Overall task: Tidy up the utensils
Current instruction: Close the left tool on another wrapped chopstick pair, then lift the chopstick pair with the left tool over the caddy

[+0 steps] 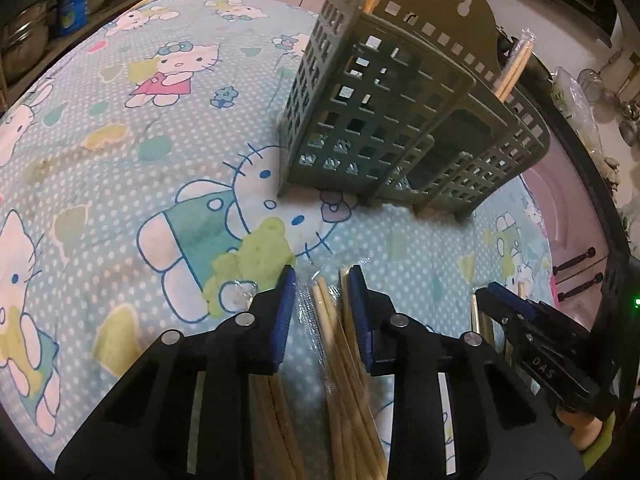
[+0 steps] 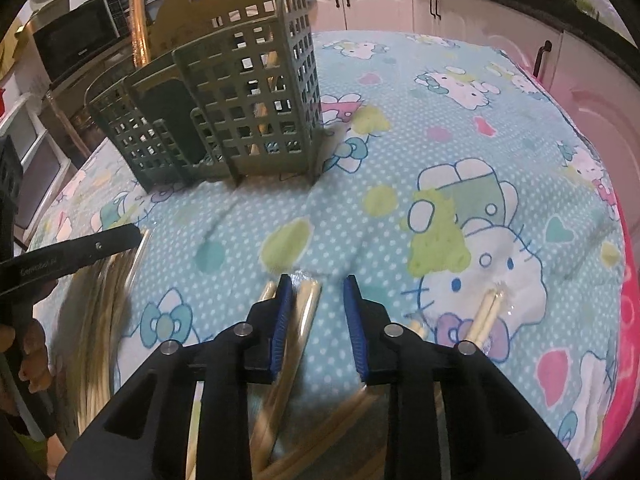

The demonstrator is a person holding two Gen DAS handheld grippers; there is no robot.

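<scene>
A grey-green slatted utensil holder [image 1: 384, 120] stands on the Hello Kitty cloth [image 1: 140, 160], with wrapped chopsticks [image 1: 516, 68] sticking out of it. It also shows in the right wrist view [image 2: 224, 108]. My left gripper [image 1: 322, 280] is open over a bundle of wrapped wooden chopsticks [image 1: 344, 356] lying on the cloth. My right gripper [image 2: 318, 284] is open over another wrapped pair [image 2: 300, 320]. More chopsticks [image 2: 486, 316] lie to its right. The right gripper also shows at the lower right of the left wrist view [image 1: 500, 300].
Pink cabinets [image 2: 460, 12] with black handles stand behind the table. A microwave [image 2: 76, 36] sits at the far left. Steel pots [image 1: 24, 36] and a blue tin [image 1: 74, 8] stand on shelves beyond the table's left edge.
</scene>
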